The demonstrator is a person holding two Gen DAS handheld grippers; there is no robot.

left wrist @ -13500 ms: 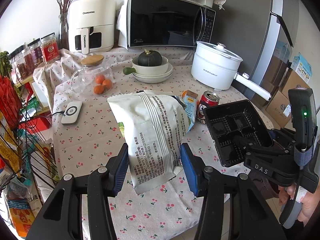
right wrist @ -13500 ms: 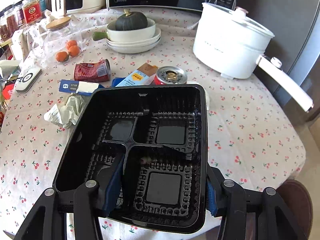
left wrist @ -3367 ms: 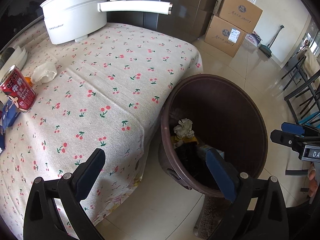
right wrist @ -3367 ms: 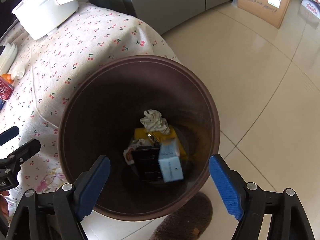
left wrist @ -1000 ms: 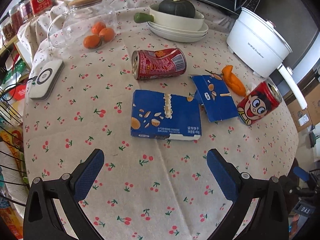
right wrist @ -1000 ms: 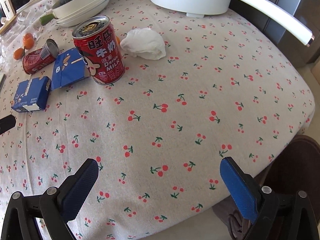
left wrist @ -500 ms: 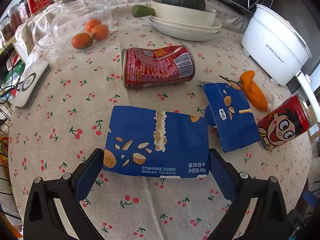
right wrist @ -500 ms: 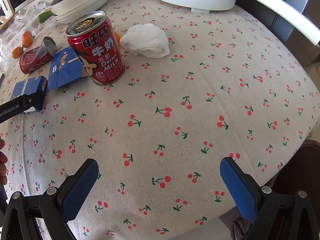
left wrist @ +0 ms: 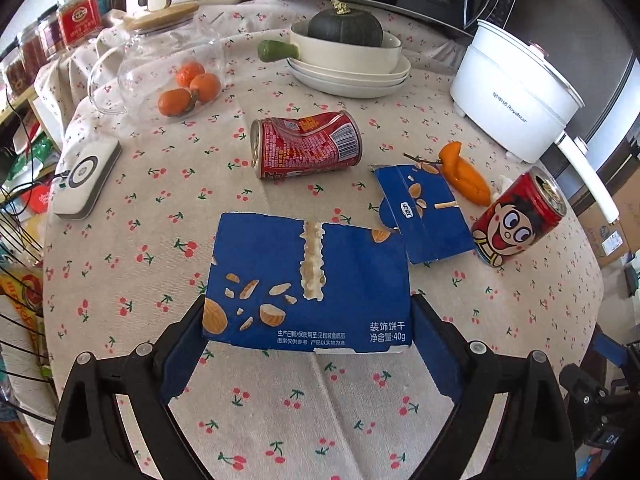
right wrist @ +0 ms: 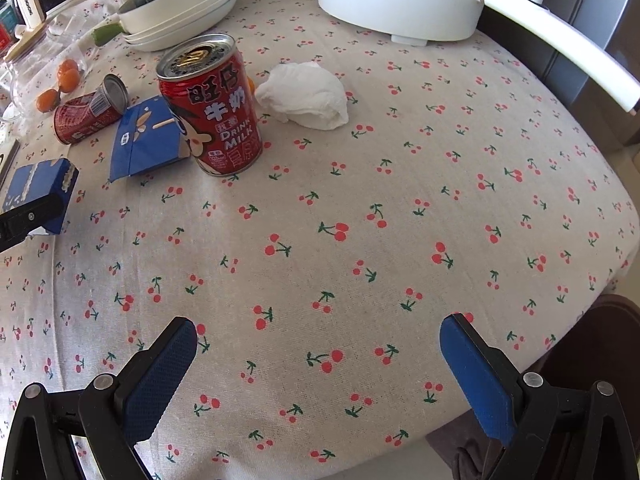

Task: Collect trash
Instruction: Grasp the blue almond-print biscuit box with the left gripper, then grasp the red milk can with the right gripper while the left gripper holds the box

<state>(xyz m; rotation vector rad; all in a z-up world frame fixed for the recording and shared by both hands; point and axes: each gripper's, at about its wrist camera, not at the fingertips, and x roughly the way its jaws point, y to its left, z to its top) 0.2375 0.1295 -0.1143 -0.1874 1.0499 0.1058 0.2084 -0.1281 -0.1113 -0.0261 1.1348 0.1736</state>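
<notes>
A flat blue biscuit box lies on the cherry-print tablecloth. My left gripper straddles its near end, jaws closing, the pads just beside the box's two side edges. Past it are a torn blue box piece, a dented red can on its side, an orange peel and an upright red milk can. In the right wrist view my right gripper hangs open over bare cloth, well short of the milk can and a white tissue wad.
A white electric pot with a long handle stands at the back right. Stacked bowls with a squash, a glass jar of oranges and a white charger sit behind and left. A brown bin is below the table's right edge.
My left gripper came down and forward until the blue box sits between its jaws, which narrowed a little. The right gripper edged slightly toward the milk can.
</notes>
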